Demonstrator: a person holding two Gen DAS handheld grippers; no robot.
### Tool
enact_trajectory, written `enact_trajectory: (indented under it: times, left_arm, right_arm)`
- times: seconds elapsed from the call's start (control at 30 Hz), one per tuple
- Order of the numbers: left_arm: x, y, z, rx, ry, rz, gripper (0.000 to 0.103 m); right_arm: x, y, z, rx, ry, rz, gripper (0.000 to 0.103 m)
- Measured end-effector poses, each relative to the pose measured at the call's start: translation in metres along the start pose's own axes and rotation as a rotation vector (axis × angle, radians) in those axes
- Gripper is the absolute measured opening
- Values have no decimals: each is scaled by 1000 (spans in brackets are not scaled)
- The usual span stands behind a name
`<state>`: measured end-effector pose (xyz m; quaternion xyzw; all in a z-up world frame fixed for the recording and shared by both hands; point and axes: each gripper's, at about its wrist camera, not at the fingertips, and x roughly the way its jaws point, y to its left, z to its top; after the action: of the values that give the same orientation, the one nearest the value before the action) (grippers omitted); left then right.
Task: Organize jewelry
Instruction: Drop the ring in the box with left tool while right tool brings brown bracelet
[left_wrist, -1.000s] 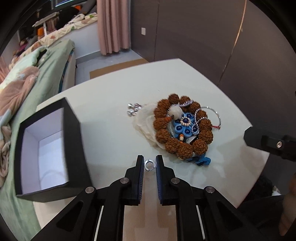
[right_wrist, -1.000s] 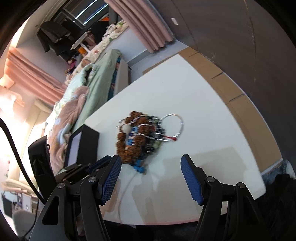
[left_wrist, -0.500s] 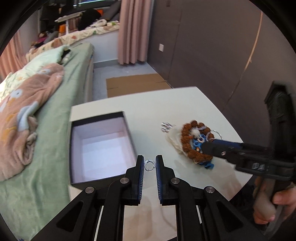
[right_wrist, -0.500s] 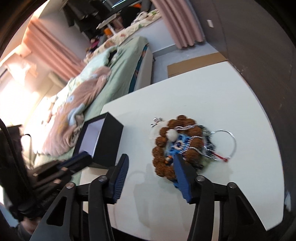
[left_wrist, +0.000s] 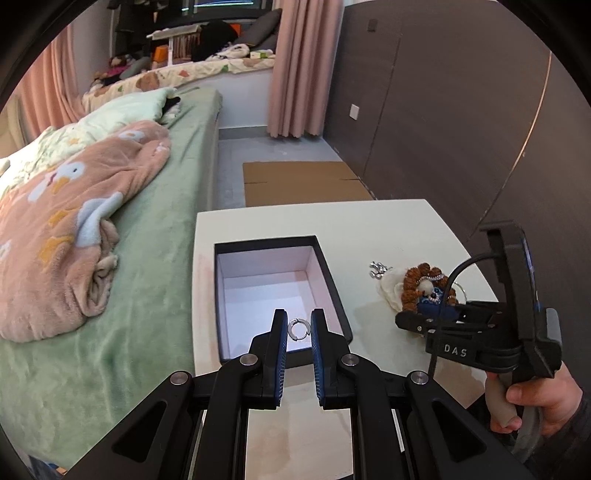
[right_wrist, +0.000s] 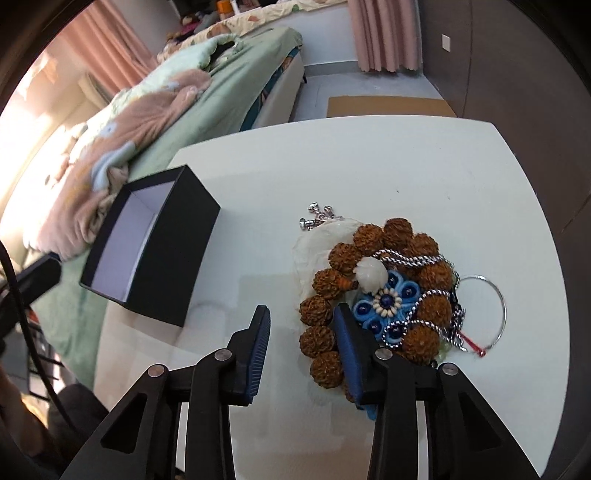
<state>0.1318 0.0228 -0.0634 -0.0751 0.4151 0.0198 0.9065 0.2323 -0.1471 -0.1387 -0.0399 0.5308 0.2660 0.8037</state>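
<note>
Only the left view is showing a small silver ring (left_wrist: 298, 329) being pinched by the left hand-held gripper (left_wrist: 299, 326) above the black box (left_wrist: 334, 291); the right hand-held gripper (right_wrist: 301, 319), its jaws just closing, is being held empty beside the bead bracelet (right_wrist: 369, 236).

Even indoor light; glare from curtained window (right_wrist: 33, 85) upper left. Strong fisheye bending, dark vignette corners. Focus sharp.

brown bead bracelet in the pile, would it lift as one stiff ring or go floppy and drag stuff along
Probably floppy: the brown bead bracelet is separate knobbly beads in a loop, so it should sag from wherever it is pinched. It may drag neighbours, since a silver twisted chain lies across it. The rough beads look unlikely to slip between the fingers.
</note>
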Motion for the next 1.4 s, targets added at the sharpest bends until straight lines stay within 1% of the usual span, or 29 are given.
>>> enact_trajectory:
  times: [0.03,0.07,0.2,0.3,0.33,0.37,0.57,0.6,0.7,0.77,0.8,0.83,0.87,0.9,0.93,0.97,1.2,1.33,1.4]
  left_arm:
    - [-1,1,1,-2,-4,0,13]
    - [-3,2,3,-4,-10,0,13]
    - [-10,6,11,-6,-39,2,13]
    - [-10,9,18,-8,-56,1,13]
    - [-10,10,21,-10,-61,0,13]
    - [-8,11,23,-14,-65,-2,13]
    - [3,12,34,-29,-69,-22,13]
    - [5,12,35,-38,-66,-31,13]
    - [12,17,38,-78,-35,-95,14]
    - [18,21,39,-103,4,-102,16]
    - [19,23,39,-116,14,-107,23]
    - [19,25,38,-127,16,-110,41]
    - [18,27,38,-134,14,-111,54]
    - [16,30,37,-142,6,-112,74]
    - [13,33,35,-151,-11,-111,80]
    - [8,37,34,-160,-28,-105,80]
    - [-15,62,27,-197,-64,-75,80]
    - [-30,73,23,-199,-98,-42,80]
    - [-35,78,23,-200,-109,-40,80]
  right_arm:
    - [1,1,0,-5,7,-7,24]
    - [4,-2,0,0,23,4,20]
    - [-10,-9,-5,26,2,74,20]
    - [-31,-15,-5,67,-53,198,20]
    - [-36,-16,-4,78,-66,225,20]
    - [-44,-19,-4,101,-87,275,20]
    - [-70,-25,2,204,-156,477,20]
    - [-73,-26,3,220,-164,506,20]
    - [-78,-21,8,266,-192,593,20]
    - [-82,-20,13,298,-211,652,20]
    - [-84,-19,15,310,-221,678,20]
    - [-85,-17,17,316,-227,692,20]
    - [-87,-14,20,323,-234,711,20]
    - [-88,-12,22,324,-239,724,20]
    - [-89,-10,23,322,-242,731,20]
    - [-90,-5,26,318,-246,741,20]
    - [-91,18,38,288,-243,781,20]
    - [-76,44,51,253,-212,794,20]
    - [-69,54,58,239,-200,797,20]
